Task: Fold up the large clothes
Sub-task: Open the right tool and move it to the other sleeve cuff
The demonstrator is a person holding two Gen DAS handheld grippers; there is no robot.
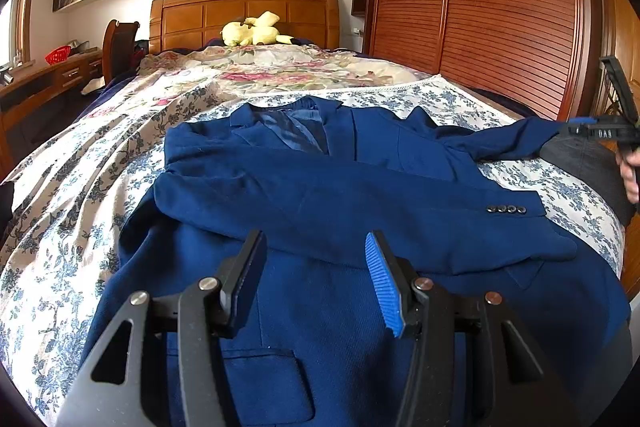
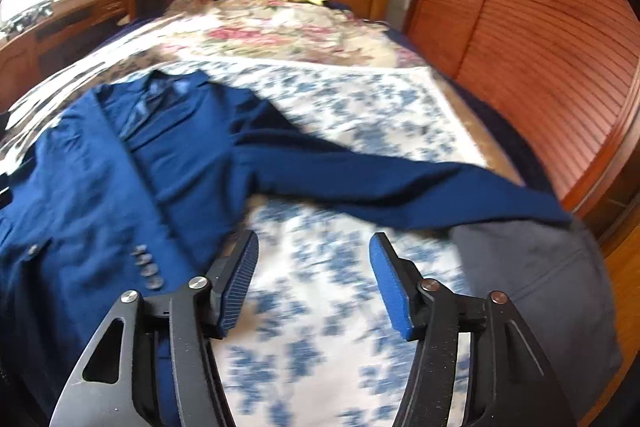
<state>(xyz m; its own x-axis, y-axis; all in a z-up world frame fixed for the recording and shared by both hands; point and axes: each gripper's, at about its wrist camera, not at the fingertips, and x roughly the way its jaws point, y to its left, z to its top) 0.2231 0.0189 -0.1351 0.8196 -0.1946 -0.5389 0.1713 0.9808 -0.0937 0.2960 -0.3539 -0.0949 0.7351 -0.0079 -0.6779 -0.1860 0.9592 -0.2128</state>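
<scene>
A dark blue suit jacket (image 1: 320, 195) lies face up on the bed, collar toward the headboard. One sleeve with cuff buttons (image 1: 506, 209) is folded across its chest. The other sleeve (image 2: 400, 183) stretches out to the right toward the bed's edge. My left gripper (image 1: 316, 247) is open and empty, just above the jacket's lower front. My right gripper (image 2: 314, 243) is open and empty over the bedsheet, in front of the stretched sleeve; it also shows at the far right of the left wrist view (image 1: 600, 133). The right wrist view is motion-blurred.
The bed has a blue-flowered white sheet (image 1: 72, 211) and a pink floral quilt (image 1: 280, 67). A yellow plush toy (image 1: 252, 31) sits by the wooden headboard. A grey garment (image 2: 540, 267) lies at the bed's right edge. A slatted wooden wardrobe (image 1: 480, 7) stands right, a desk (image 1: 48, 75) left.
</scene>
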